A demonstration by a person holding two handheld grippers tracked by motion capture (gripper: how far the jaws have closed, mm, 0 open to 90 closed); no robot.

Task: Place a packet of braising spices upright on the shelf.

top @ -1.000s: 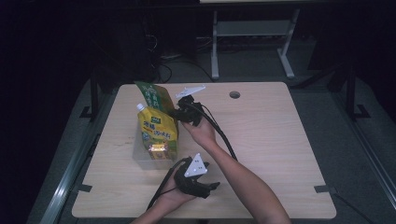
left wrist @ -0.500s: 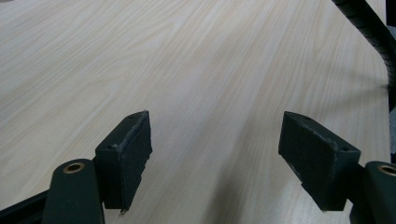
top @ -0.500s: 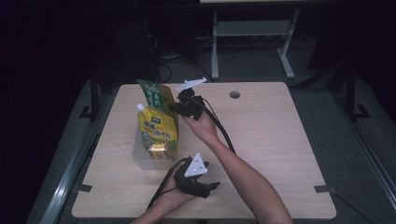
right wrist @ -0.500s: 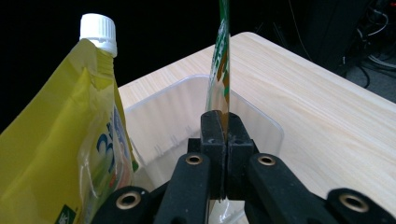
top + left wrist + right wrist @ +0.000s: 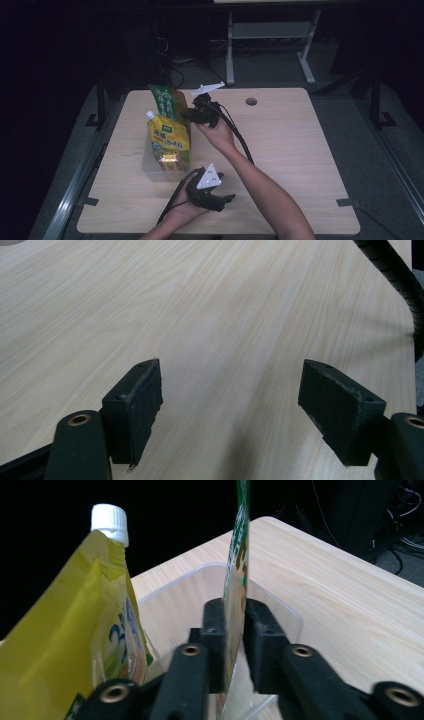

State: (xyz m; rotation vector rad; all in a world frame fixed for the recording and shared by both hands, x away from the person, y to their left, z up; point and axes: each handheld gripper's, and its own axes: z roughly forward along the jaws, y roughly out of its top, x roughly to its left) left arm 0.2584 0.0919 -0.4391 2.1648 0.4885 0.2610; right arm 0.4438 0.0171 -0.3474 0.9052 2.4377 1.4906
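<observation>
The green pouch (image 5: 235, 575), thin, floppy and probably light, stands on edge in the clear bin (image 5: 280, 611) at ten o'clock on our table (image 5: 300, 150), its rim between the right gripper (image 5: 234, 630)'s just-loosening pads, seemingly barely pinched, its print hidden edge-on, while the left gripper (image 5: 230, 405) gapes empty.

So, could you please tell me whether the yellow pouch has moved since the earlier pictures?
No. The yellow pouch stands at the same spot in the clear container, just as far from the table's left edge.
</observation>
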